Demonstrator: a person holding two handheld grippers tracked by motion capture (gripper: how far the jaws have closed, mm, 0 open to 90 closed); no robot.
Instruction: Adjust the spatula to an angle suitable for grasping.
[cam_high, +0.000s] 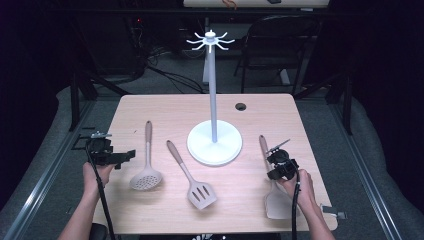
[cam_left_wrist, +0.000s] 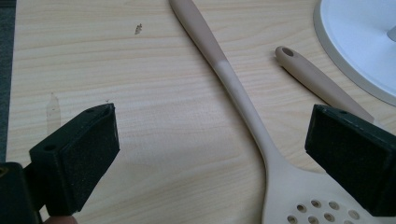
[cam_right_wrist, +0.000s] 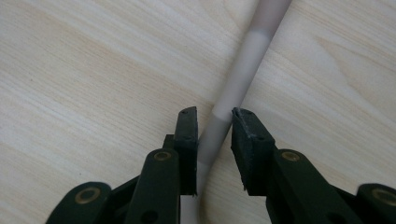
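A solid beige spatula (cam_high: 276, 200) lies at the table's right with its handle (cam_right_wrist: 243, 79) pointing away. My right gripper (cam_high: 275, 152) points down over that handle; its jaws (cam_right_wrist: 214, 116) straddle it with the pads very close on both sides, a thin gap still showing on one side. My left gripper (cam_high: 127, 155) hovers at the table's left edge, jaws wide open (cam_left_wrist: 212, 123) and nothing between them. Ahead of it lie a perforated skimmer (cam_left_wrist: 243, 102) and a slotted spatula's handle (cam_left_wrist: 313, 79). A white hook stand (cam_high: 215, 145) rises from mid-table.
The skimmer (cam_high: 146, 177) and slotted spatula (cam_high: 201, 194) lie left of the stand's round base (cam_left_wrist: 359, 42). A cable hole (cam_high: 240, 106) sits near the table's far edge. A dark folding chair (cam_high: 280, 40) stands behind the table.
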